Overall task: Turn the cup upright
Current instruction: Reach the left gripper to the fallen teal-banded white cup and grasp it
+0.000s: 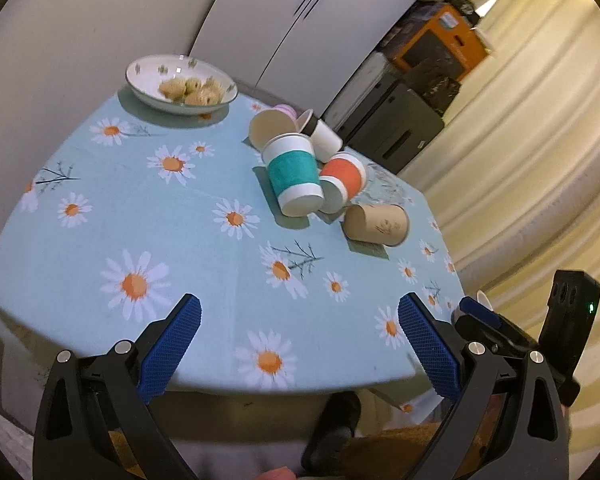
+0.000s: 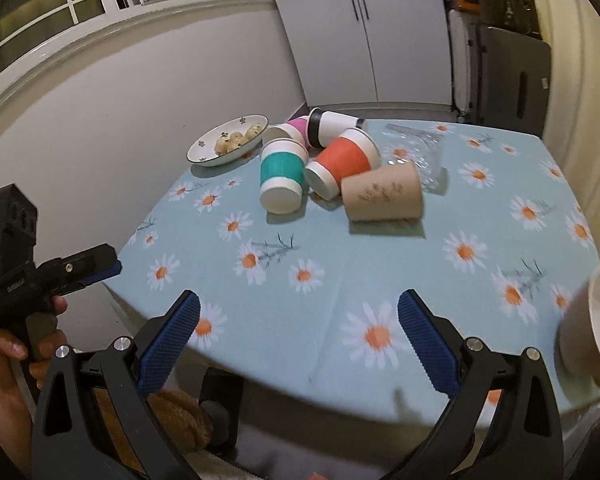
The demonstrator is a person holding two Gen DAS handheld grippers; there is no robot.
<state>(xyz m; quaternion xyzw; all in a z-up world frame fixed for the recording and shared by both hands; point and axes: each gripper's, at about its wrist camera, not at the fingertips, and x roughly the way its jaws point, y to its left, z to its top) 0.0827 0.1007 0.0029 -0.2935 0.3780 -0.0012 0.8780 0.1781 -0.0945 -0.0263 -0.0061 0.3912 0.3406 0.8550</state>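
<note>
Both grippers, left [image 1: 300,344] and right [image 2: 299,340], hang released and empty off the near edge of the table [image 2: 380,264], jaws spread wide, judged ready to approach. The task's cups lie tipped in a cluster at the far side: teal cup [image 2: 281,178], orange cup [image 2: 342,162] and brown cup [image 2: 384,196] touching, near the snack plate [image 2: 204,152]; none stands upright yet

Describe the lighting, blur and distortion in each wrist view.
Left wrist view: warm indoor light, fisheye bends the table edge, bowl slightly smeared. Right wrist view: dark window, soft cup shadows, beige mug at right edge blurred.
</note>
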